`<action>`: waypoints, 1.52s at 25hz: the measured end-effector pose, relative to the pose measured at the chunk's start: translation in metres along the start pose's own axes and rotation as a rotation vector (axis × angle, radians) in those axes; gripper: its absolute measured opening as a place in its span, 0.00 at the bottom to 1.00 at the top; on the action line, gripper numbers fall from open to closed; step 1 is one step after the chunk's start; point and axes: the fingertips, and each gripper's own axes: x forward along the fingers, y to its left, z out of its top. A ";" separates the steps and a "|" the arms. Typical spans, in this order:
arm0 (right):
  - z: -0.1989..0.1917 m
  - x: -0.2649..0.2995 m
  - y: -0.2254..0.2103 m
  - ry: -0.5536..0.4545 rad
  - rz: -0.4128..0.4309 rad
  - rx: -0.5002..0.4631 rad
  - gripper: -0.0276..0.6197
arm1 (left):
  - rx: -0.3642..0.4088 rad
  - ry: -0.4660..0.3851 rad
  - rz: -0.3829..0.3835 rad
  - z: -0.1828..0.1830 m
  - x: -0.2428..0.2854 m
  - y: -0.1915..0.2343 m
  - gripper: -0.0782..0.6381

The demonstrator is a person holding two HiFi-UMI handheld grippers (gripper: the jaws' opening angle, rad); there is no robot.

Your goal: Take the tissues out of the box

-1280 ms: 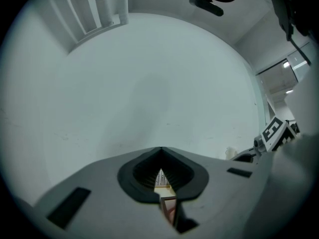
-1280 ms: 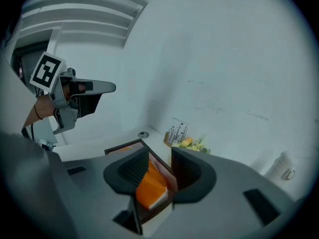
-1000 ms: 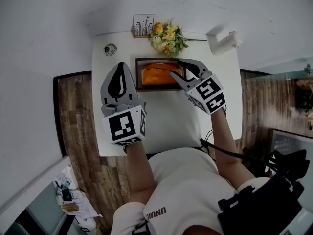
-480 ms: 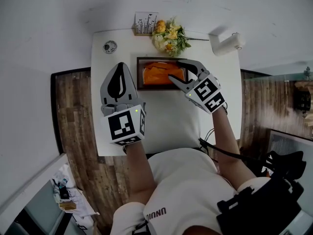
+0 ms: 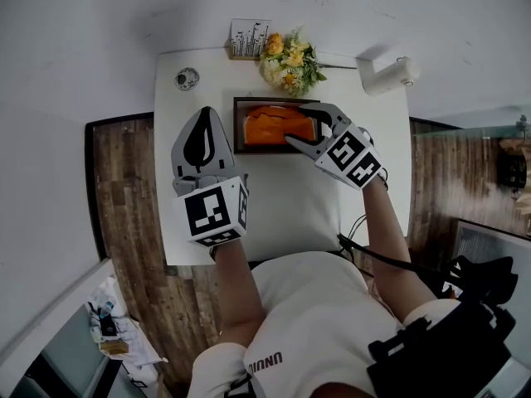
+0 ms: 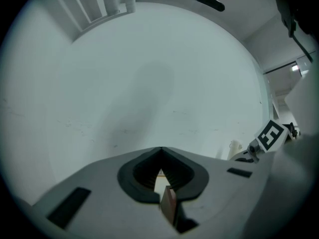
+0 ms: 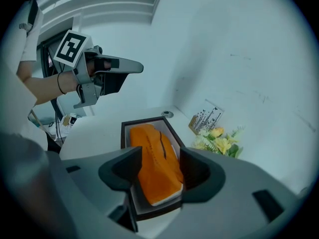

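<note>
Right gripper (image 5: 295,123) jaws opening above soft orange tissue pack (image 5: 274,123) in dark rectangular box (image 5: 238,127); left gripper (image 5: 203,114) jaws together. Unheld box may lift.

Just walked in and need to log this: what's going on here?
A person holds a gripper in each hand over a white table. The right gripper is opening its fingers over the orange tissue pack in the dark box, not gripping it. The left gripper hangs shut beside the box.
</note>
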 end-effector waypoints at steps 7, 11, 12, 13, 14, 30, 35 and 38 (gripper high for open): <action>-0.008 0.007 0.008 0.039 0.044 -0.027 0.42 | -0.002 0.016 0.004 -0.004 0.001 0.002 0.13; -0.012 0.010 0.009 0.060 0.053 -0.038 0.43 | -0.001 0.020 0.003 -0.005 0.002 0.003 0.13; -0.014 0.011 0.009 0.068 0.052 -0.044 0.43 | 0.000 0.020 0.003 -0.005 0.002 0.003 0.13; -0.016 0.011 0.009 0.076 0.052 -0.050 0.43 | 0.001 0.020 0.003 -0.005 0.002 0.003 0.13; -0.017 0.012 0.008 0.082 0.053 -0.053 0.43 | 0.002 0.019 0.004 -0.005 0.002 0.003 0.13; -0.024 0.019 0.012 0.116 0.112 -0.055 0.43 | -0.003 0.017 0.005 -0.003 0.003 0.008 0.13; -0.025 0.022 0.012 0.136 0.108 -0.068 0.43 | 0.015 0.025 0.010 -0.005 0.002 0.008 0.13; -0.025 0.023 0.012 0.150 0.112 -0.080 0.43 | 0.018 0.026 0.009 -0.005 0.002 0.008 0.13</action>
